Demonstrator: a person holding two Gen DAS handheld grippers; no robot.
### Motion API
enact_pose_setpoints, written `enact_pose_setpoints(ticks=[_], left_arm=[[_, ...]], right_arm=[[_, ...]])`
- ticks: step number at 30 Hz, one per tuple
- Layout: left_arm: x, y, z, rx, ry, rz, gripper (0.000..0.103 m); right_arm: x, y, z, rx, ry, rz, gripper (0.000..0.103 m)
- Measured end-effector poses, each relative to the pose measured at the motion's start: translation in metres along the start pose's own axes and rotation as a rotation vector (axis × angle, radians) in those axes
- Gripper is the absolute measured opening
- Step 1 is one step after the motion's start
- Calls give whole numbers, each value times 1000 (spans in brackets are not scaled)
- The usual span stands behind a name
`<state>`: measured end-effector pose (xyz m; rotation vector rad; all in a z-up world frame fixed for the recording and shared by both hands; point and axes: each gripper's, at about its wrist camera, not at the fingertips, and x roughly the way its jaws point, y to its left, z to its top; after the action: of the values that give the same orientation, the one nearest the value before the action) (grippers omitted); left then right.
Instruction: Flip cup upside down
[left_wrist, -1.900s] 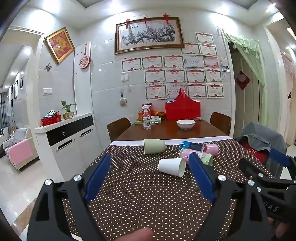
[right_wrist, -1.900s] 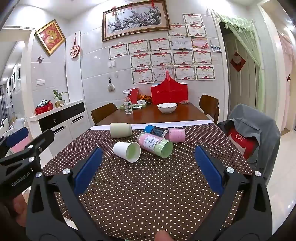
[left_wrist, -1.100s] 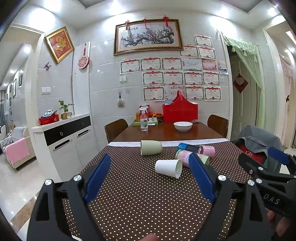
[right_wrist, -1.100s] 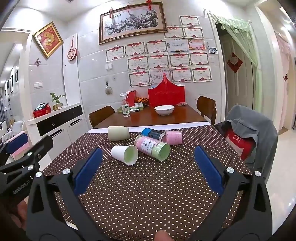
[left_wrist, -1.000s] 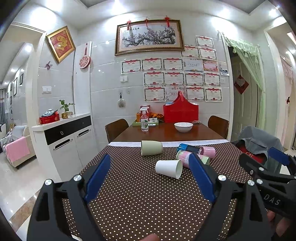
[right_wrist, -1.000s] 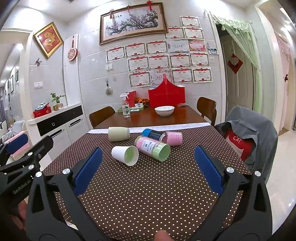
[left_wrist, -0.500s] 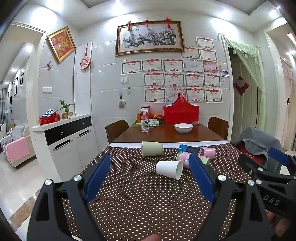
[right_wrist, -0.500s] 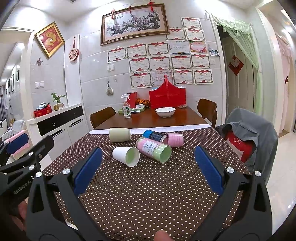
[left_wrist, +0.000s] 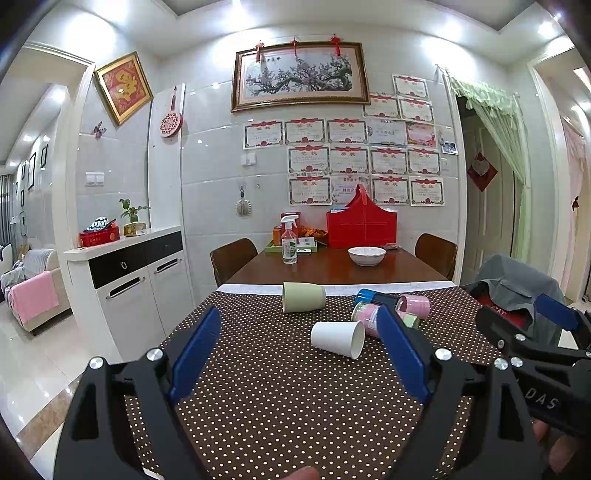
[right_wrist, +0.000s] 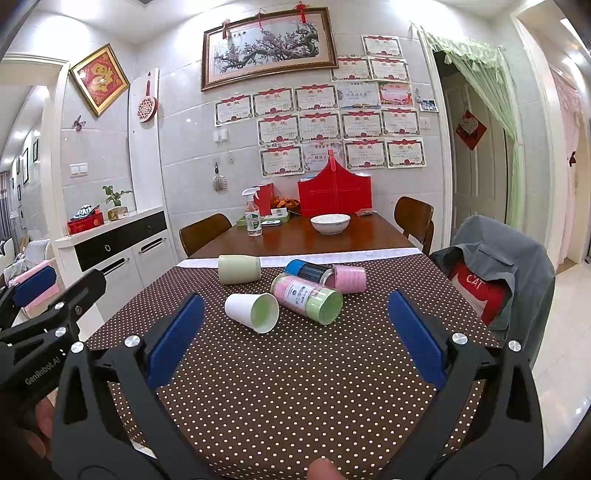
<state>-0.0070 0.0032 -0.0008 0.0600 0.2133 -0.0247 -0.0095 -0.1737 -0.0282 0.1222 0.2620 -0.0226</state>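
Observation:
Several cups lie on their sides on the brown dotted tablecloth (left_wrist: 280, 398). A white paper cup (left_wrist: 337, 338) lies nearest, its mouth to the right; it also shows in the right wrist view (right_wrist: 251, 312). Behind it lie a pale green cup (left_wrist: 303, 297), a pink-and-green cup (right_wrist: 306, 297), a pink cup (right_wrist: 349, 278) and a blue-capped dark one (right_wrist: 305, 269). My left gripper (left_wrist: 298, 350) is open and empty, held above the near part of the table. My right gripper (right_wrist: 295, 332) is open and empty beside it, to the right.
Beyond the cloth, the bare wooden table (left_wrist: 332, 266) holds a white bowl (left_wrist: 366, 255), a spray bottle (left_wrist: 289, 243) and a red box (left_wrist: 361, 223). Chairs stand around it; one at right carries a grey jacket (right_wrist: 498, 273). A white cabinet (left_wrist: 129, 280) stands left.
Both grippers have stayed open and drifted only slightly; the view has tilted up a little. The cups have not moved.

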Motion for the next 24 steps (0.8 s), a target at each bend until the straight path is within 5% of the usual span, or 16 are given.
enact_pose_setpoints(ticks=[24], left_arm=[[8, -1, 5, -2, 9, 3, 85]], right_arm=[[8, 2, 3, -8, 4, 13, 97]])
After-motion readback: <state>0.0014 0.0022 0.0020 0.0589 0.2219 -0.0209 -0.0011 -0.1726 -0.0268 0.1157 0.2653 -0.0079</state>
